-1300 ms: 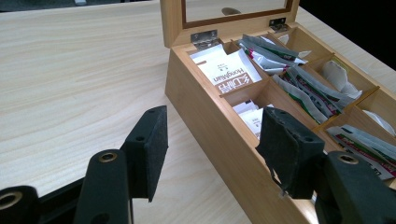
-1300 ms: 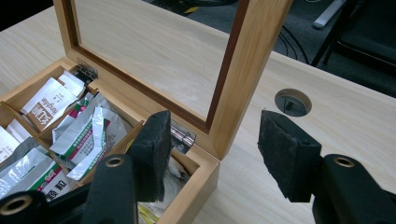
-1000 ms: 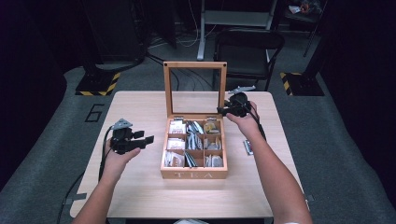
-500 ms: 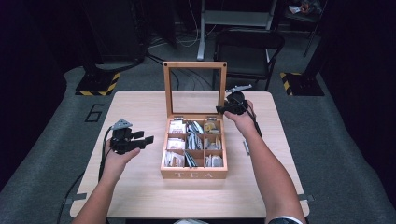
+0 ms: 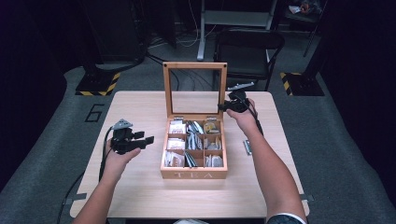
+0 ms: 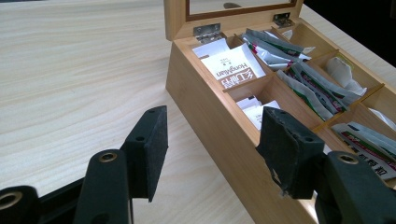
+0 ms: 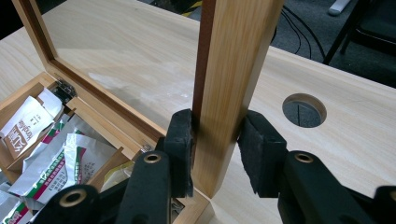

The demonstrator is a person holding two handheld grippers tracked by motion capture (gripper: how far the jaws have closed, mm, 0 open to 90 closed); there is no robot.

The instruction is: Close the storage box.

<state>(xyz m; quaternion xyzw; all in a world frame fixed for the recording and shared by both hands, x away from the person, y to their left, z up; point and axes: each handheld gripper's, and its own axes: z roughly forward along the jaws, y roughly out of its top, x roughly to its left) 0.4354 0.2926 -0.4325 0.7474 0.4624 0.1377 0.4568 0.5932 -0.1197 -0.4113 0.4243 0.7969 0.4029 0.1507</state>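
Starting nearest: left tongs [image 5: 147,140] hover over bare desk [image 5: 140,102] just left of the tea box [image 5: 194,175], jaws about half wide w/ nothing between them, apart from the box wall. Box sits mid-desk, front toward the person, compartments full of sachets [image 5: 176,127].

Farther back, right tongs [image 5: 223,106] are at the lid [image 5: 194,65], which stands upright on its hinges at the box's back edge. Jaws have just been closing w/ the lid's right side rail between them. In the right gripper view both pads look to meet the wood, low on the rail, near the hinge end.

Progress, as I read it: the grip on the lid is made or nearly so, and the swing itself – prob. shutting the box – isn't begun. Left: fold the lid down fwd, let go.

Room & edges:
- The lid's arc runs over the open compartments; a few sachets sit high near the back row and could catch.
- A grip this low on the rail gives little leverage.
- Behind the lid there's open desk w/ a cable hole [image 7: 303,109], then the far edge & a chair [image 5: 247,51] – well apart.
- A small item [image 5: 247,147] lies right of the box, under the forearm's path.
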